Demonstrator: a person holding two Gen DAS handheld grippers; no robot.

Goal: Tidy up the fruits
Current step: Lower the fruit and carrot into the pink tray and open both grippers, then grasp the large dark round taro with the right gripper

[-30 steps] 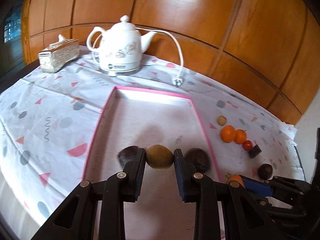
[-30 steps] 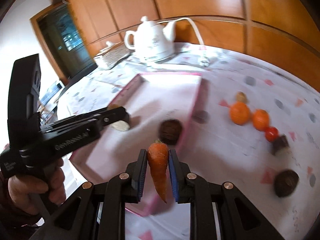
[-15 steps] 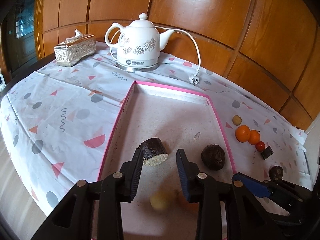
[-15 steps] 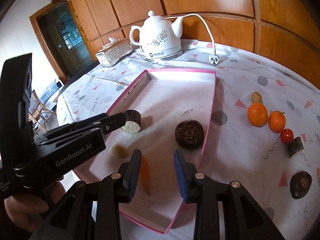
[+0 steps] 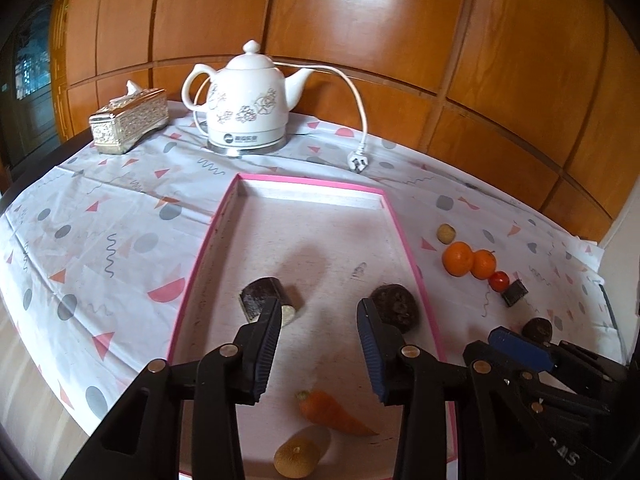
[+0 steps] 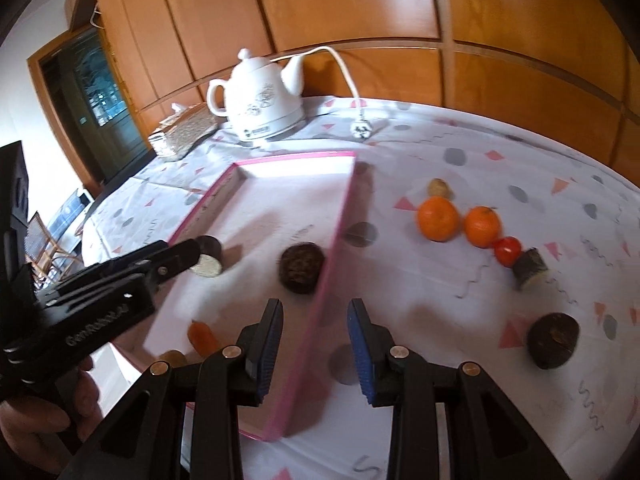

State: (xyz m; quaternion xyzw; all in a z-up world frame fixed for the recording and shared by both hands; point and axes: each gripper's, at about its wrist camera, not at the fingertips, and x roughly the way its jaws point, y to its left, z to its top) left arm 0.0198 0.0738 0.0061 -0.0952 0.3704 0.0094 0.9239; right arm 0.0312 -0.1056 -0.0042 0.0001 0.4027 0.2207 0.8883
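Observation:
A pink-rimmed tray (image 5: 408, 240) holds a carrot (image 5: 332, 414), a yellow-brown fruit (image 5: 296, 458), a dark cut piece (image 5: 264, 298) and a dark round fruit (image 5: 398, 306). My left gripper (image 5: 318, 342) is open and empty above the tray's near end. My right gripper (image 6: 314, 346) is open and empty over the tray's right rim (image 6: 332, 256). On the cloth to the right lie two oranges (image 6: 438, 218), a small red tomato (image 6: 507, 251), a dark cut piece (image 6: 530, 268), a dark round fruit (image 6: 552, 340) and a small tan fruit (image 6: 439, 187).
A white kettle (image 5: 250, 104) with a cord and plug (image 5: 357, 162) stands behind the tray. A silver tissue box (image 5: 128, 120) sits at the back left. A patterned cloth (image 5: 100, 220) covers the table; a wood-panel wall lies behind it.
Both grippers opened. The left let go of the yellow-brown fruit and the right let go of the carrot; both now lie in the tray. The right gripper has moved right.

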